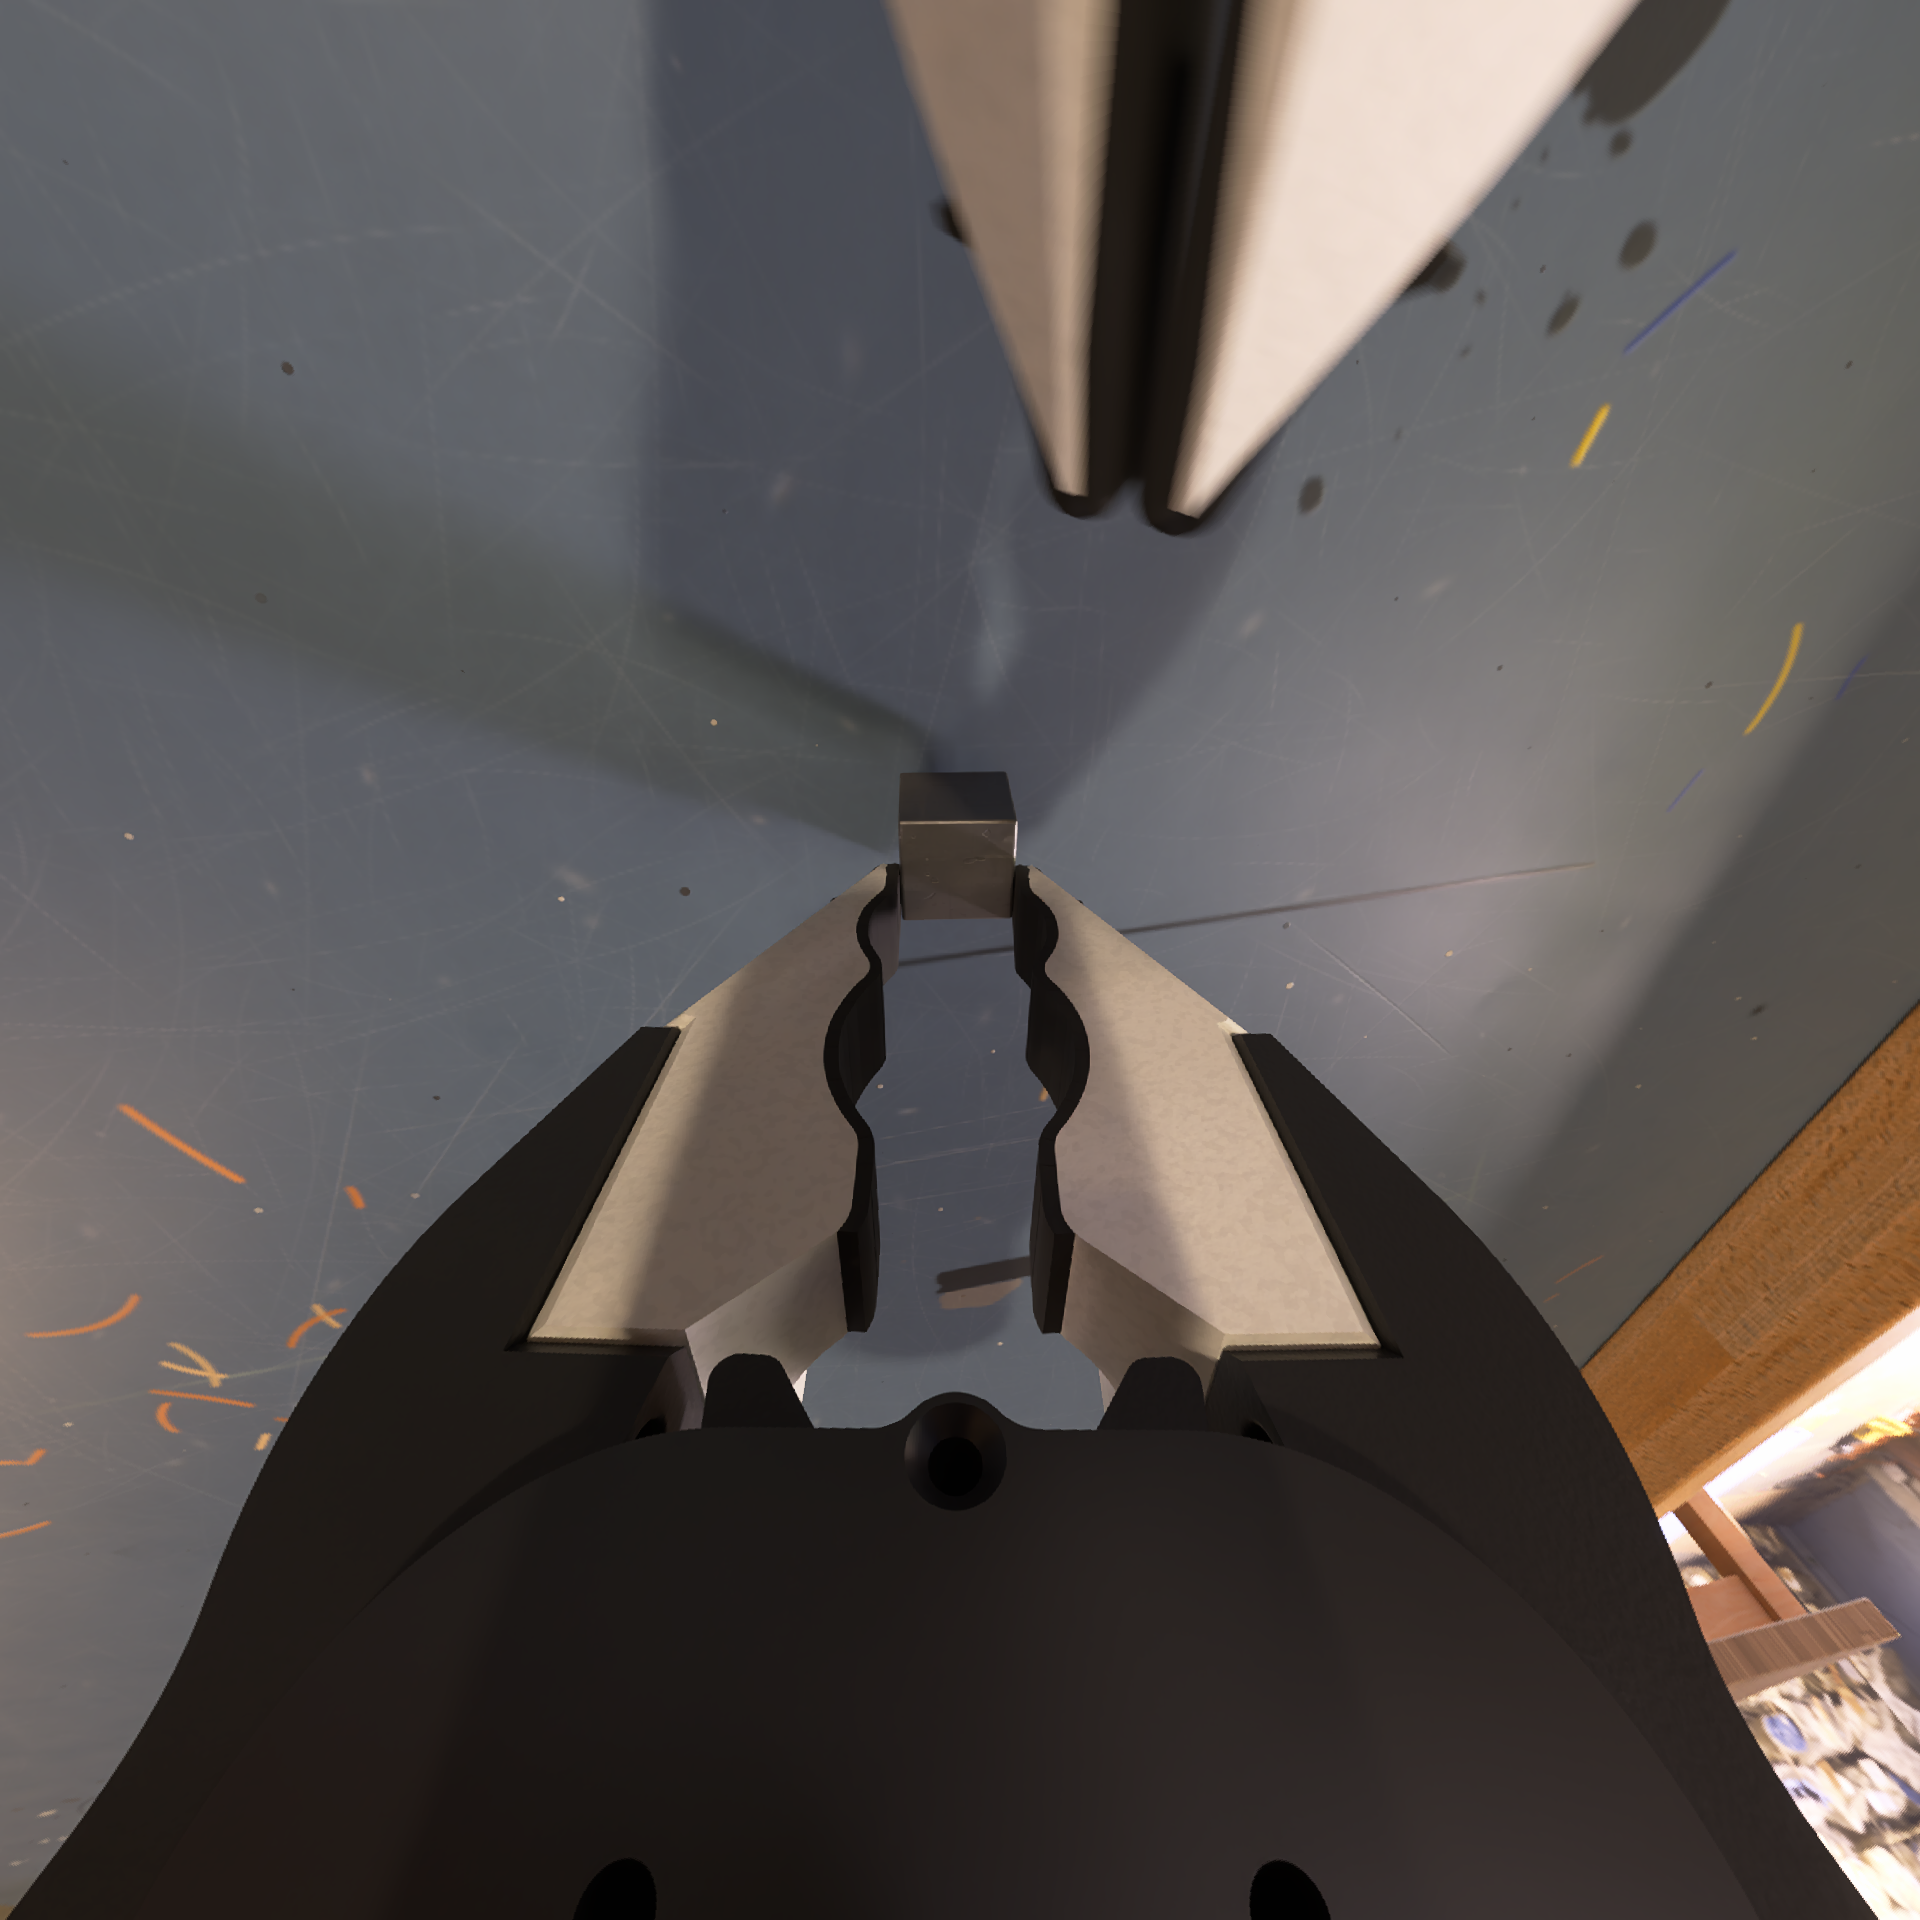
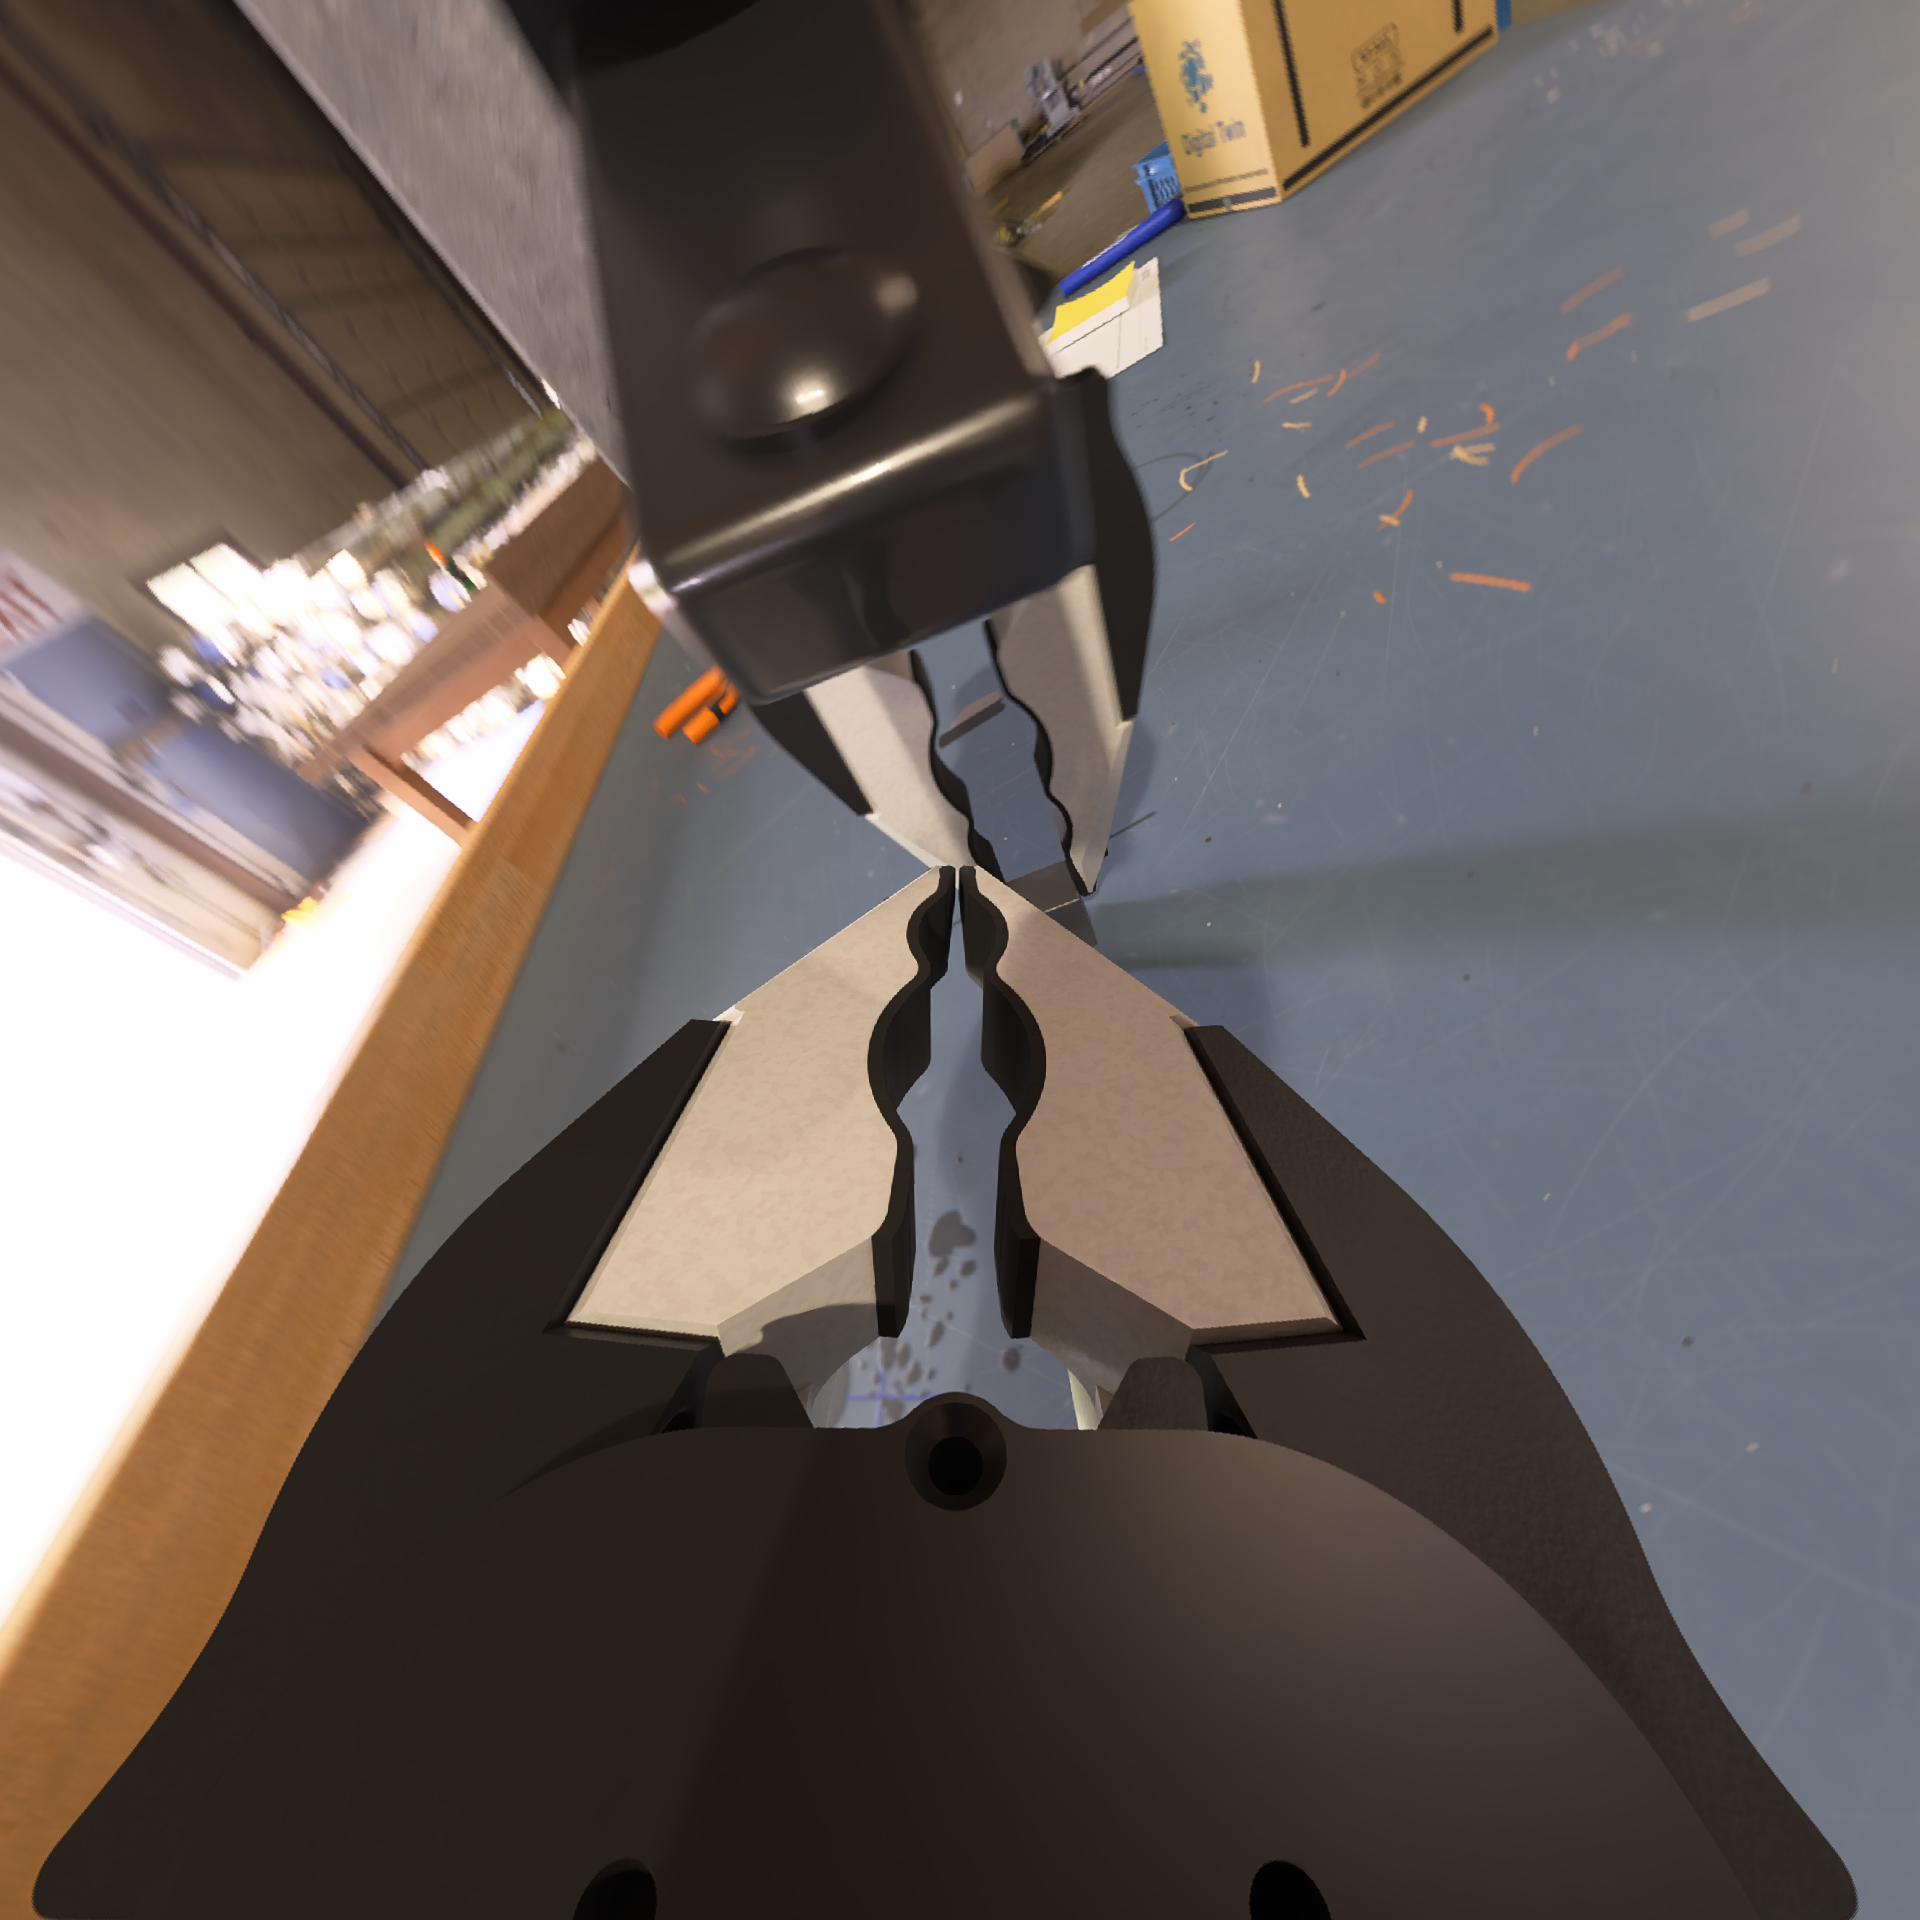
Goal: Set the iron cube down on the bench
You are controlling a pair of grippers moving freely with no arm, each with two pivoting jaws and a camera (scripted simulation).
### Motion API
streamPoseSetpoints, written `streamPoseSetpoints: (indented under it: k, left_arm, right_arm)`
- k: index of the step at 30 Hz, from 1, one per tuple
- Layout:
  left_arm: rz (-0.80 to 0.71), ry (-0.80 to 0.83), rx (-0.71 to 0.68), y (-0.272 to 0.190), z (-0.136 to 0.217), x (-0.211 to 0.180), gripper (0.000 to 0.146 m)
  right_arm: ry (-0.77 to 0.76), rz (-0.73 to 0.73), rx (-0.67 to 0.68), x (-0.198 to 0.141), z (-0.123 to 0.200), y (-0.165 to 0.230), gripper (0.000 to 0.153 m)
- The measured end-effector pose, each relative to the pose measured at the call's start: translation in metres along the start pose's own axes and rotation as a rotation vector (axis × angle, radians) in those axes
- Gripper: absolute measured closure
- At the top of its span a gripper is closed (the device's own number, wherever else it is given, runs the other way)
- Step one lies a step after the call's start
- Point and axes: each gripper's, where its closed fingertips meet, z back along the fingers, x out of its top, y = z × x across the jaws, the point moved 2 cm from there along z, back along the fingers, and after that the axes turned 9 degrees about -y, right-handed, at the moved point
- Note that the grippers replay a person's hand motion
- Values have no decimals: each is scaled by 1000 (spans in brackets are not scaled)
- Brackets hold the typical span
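The iron cube (image 1: 956, 847) is a small grey metal block pinched between the tips of my left gripper (image 1: 956, 883), which is shut on it. The cube hangs at or just above the blue-grey bench top (image 1: 416, 623); I cannot tell if it touches. My right gripper (image 2: 956, 878) is shut and empty, with its tips right next to the cube (image 2: 1049, 891) and the left gripper (image 2: 1034, 878). In the left wrist view the right gripper (image 1: 1127, 509) points down from the top, beyond the cube.
The bench's wooden edge (image 1: 1766, 1247) (image 2: 416, 1039) runs close by. A small dark flat piece (image 1: 977, 1283) lies under the left gripper. A cardboard box (image 2: 1309, 94), a yellow-white item (image 2: 1107, 312), orange cylinders (image 2: 696, 712) and orange shavings (image 2: 1455, 436) lie farther off.
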Motion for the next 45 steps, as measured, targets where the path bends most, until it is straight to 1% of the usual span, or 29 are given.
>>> streamPoseSetpoints:
  k: [3,6,8,10,12,13,15,20,24,27,30,33,35,38,40,42,45]
  left_arm:
    - [-11,-8,25,0,0,0,125]
    - [-17,-13,72,1,3,0,125]
    - [-20,-24,92,1,4,0,125]
    - [-16,-39,89,-1,5,1,125]
    - [-6,-40,79,-2,5,1,125]
    - [3,-31,80,-1,4,0,125]
    - [21,-15,96,3,2,-1,125]
    - [75,-12,72,5,0,0,125]
    - [87,-27,53,3,1,0,115]
    - [102,-31,44,2,2,-3,105]
    - [125,-29,34,2,3,-8,95]
    - [139,-18,29,0,3,-16,92]
    - [146,-7,46,0,4,-21,91]
    - [149,-30,76,0,8,-23,90]
    - [152,-79,92,-1,12,-23,89]
    - [160,-139,127,-1,19,-26,87]
    - [194,-289,172,-5,34,-29,85]
  right_arm:
    - [-41,-169,-37,1,3,-14,152]
    - [42,-284,-72,-10,2,-23,152]
    - [66,-372,-64,-15,0,-23,152]
    - [78,-455,-21,-18,-2,-22,152]
    - [47,-496,13,-15,-1,-22,152]
    - [21,-477,11,-13,0,-23,152]
    - [18,-424,-3,-9,4,-24,152]
    - [-19,-300,-22,3,12,-19,150]
    - [-58,-272,-25,6,22,-13,138]
    - [-93,-252,-49,8,37,-7,138]
    - [-116,-226,-55,3,50,9,140]
    - [-76,-150,-106,-10,59,25,140]
    - [-11,-67,-162,-23,62,33,140]
    - [90,71,-238,-42,59,43,132]
    - [152,148,-278,-52,55,46,131]
    - [180,204,-342,-57,55,46,133]
    - [163,194,-370,-52,64,45,135]
